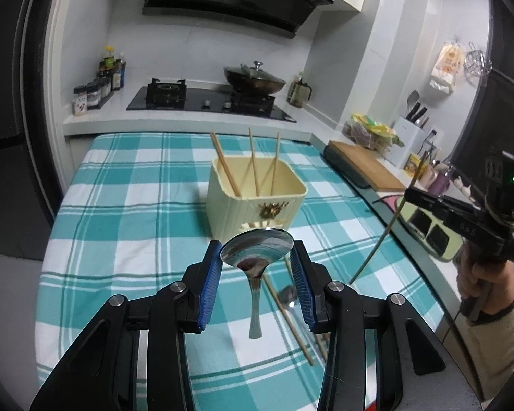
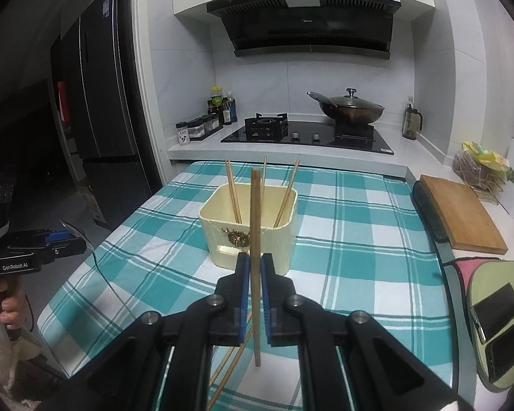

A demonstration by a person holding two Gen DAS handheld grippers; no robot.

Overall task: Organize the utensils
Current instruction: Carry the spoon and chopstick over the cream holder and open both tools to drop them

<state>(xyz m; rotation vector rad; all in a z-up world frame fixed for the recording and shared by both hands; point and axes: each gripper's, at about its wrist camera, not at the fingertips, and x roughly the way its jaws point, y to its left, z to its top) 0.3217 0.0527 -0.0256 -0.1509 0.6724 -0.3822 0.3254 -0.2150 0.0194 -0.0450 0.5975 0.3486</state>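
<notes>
A cream utensil holder (image 1: 257,198) (image 2: 253,229) stands mid-table on the teal checked cloth with three chopsticks (image 1: 253,164) leaning in it. My left gripper (image 1: 257,250) is shut on a metal spoon (image 1: 255,257), gripping the bowl by its edges, handle hanging down above the cloth, just in front of the holder. My right gripper (image 2: 253,267) is shut on a wooden chopstick (image 2: 255,239) and holds it upright in front of the holder. It also shows at the right of the left wrist view (image 1: 407,198). Loose chopsticks (image 1: 288,315) and another spoon (image 1: 286,296) lie on the cloth below.
A stove with a lidded wok (image 2: 346,108) and condiment bottles (image 2: 219,106) sit on the counter behind. A wooden cutting board (image 2: 462,212) and a green tray with phones (image 2: 500,322) are on the right. A dark fridge (image 2: 96,102) stands at the left.
</notes>
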